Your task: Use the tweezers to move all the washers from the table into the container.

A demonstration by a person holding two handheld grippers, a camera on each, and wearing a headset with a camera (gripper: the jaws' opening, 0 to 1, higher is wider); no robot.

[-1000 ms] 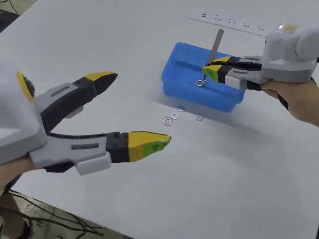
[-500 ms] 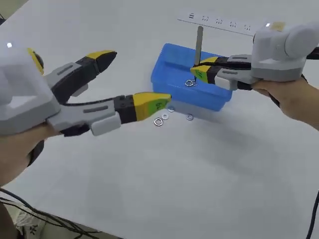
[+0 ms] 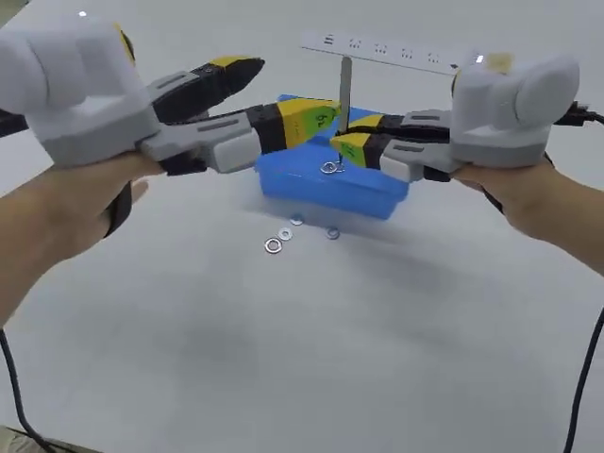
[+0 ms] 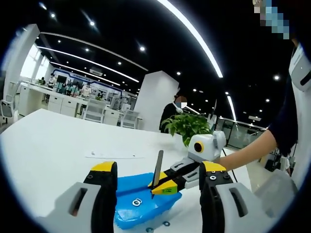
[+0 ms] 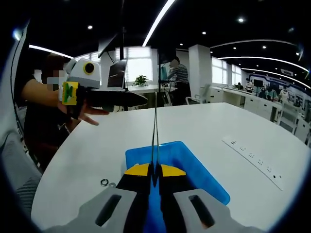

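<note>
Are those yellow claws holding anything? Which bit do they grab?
The right gripper pinches the tweezers low down, near their tips, with the long end sticking up. The left gripper is open and holds nothing.

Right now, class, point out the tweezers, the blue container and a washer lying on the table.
tweezers [image 3: 345,90], head view, upright metal shaft.
blue container [image 3: 323,194], head view, front wall.
washer [image 3: 274,245], head view, its ring.

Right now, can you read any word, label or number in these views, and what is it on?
Nothing is legible.
On the left gripper: a dark mark on the green tip patch, too blurred to read.
On the right gripper: a green tip patch, too blurred to read.
On the power strip: small dark marks, too small to read.
On the container and tweezers: no print seen.
</note>
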